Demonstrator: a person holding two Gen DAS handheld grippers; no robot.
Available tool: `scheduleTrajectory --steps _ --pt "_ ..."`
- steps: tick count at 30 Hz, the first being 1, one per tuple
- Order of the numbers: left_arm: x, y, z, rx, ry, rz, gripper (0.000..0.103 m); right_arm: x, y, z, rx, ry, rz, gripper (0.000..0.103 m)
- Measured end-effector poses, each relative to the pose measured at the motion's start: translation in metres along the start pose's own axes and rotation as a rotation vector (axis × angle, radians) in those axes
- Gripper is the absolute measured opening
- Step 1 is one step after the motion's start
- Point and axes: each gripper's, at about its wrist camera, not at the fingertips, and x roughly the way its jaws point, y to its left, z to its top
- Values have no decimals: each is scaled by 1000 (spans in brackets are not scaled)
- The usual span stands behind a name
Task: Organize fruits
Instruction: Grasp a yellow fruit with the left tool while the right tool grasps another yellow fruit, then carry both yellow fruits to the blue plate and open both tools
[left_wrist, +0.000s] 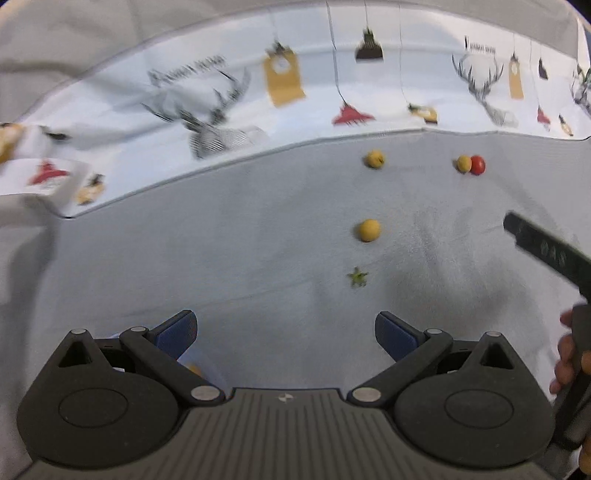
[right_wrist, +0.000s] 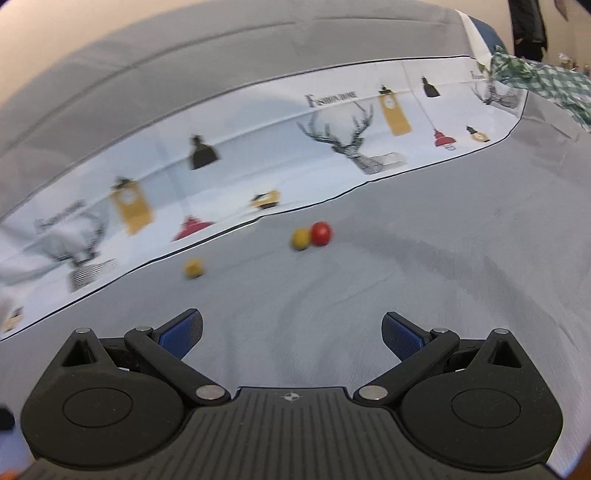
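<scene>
Small round fruits lie on a grey cloth. In the left wrist view a yellow fruit (left_wrist: 368, 230) sits mid-cloth, another yellow one (left_wrist: 375, 159) farther back, and a yellow fruit (left_wrist: 463, 163) touches a red one (left_wrist: 477, 164) at the back right. A green stem cap (left_wrist: 357, 277) lies nearer. My left gripper (left_wrist: 286, 332) is open and empty, well short of them. The right wrist view shows the red fruit (right_wrist: 320, 233) against a yellow one (right_wrist: 300, 239), with a further yellow fruit (right_wrist: 193, 267) to the left. My right gripper (right_wrist: 291, 334) is open and empty.
A white printed cloth (left_wrist: 236, 107) with deer and lamp motifs runs along the back edge. A clear container (left_wrist: 199, 363) with something yellow shows under my left finger. The other gripper (left_wrist: 546, 251) and a hand (left_wrist: 565, 354) enter at the right. A green checked cloth (right_wrist: 546, 79) lies far right.
</scene>
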Motion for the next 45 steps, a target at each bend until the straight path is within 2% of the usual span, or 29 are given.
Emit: scheduleTrajectory --steps 4,11,15,21,23,24,25,26,27,29,32,37,42,45 --pt "62 -22 25 2 36 -14 103 65 2 14 -17 -7 -13 102" --pt "139 -48 58 28 63 -15 103 161 15 23 -102 64 72 102" --pt "166 -55 69 45 72 -25 103 186 25 23 -130 69 138 102" --pt "172 -55 70 34 52 -62 103 207 36 23 -204 -5 70 102" --pt "167 -56 68 41 33 -85 92 209 37 24 -198 -14 53 99" --pt "161 -58 65 62 10 -102 67 207 37 24 -192 -29 37 82" --pt "154 -63 63 104 -14 -112 26 204 36 25 -194 -45 29 70" --pt "150 -68 63 143 -12 -116 28 201 36 26 -201 -55 32 38" --pt "148 -69 61 143 -7 -121 28 200 36 26 -212 -57 29 27" --pt "146 -68 60 129 11 -146 28 199 35 27 -203 -54 27 27" --pt "135 -65 57 119 6 -142 28 196 31 31 -156 -47 34 27" --pt "84 -46 43 71 5 -141 28 174 20 43 -41 -49 101 27" --pt "6 -18 2 45 1 -126 28 98 13 46 -16 -48 172 27" --pt "-35 5 -31 2 24 -109 28 34 12 27 -33 -9 230 27"
